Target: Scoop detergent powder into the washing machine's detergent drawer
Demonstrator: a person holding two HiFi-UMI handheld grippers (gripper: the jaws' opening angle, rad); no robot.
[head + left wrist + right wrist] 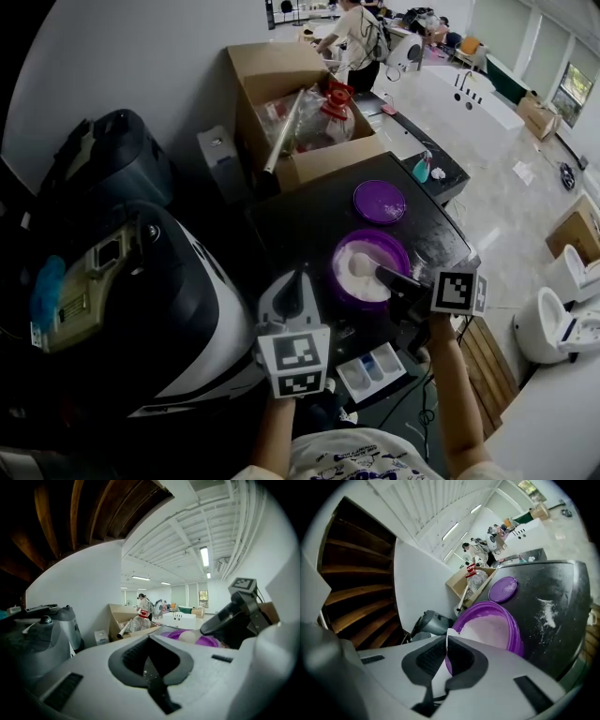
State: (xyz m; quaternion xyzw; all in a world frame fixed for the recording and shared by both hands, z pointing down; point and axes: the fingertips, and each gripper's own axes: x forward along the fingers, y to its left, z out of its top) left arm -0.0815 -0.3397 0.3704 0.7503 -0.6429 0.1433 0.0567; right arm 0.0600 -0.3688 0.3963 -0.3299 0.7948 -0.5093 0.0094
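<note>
A purple bowl point(398, 253) of white detergent powder stands on the black washing machine top point(300, 220). Its purple lid point(379, 201) lies just behind it. My right gripper point(382, 273) reaches into the bowl from the right, shut on the thin white handle of a scoop point(361, 265). In the right gripper view the handle point(446, 641) is pinched between the jaws over the bowl point(513, 630). My left gripper point(292, 279) hovers left of the bowl, jaws together with nothing in them. The detergent drawer point(370, 368) stands pulled out below the machine's front edge.
An open cardboard box point(300, 112) full of items sits behind the machine, and a dark appliance point(112, 159) stands at the left. A small blue bottle point(422, 169) is on a counter to the right. A person point(356, 37) and a white bathtub point(469, 98) are far back.
</note>
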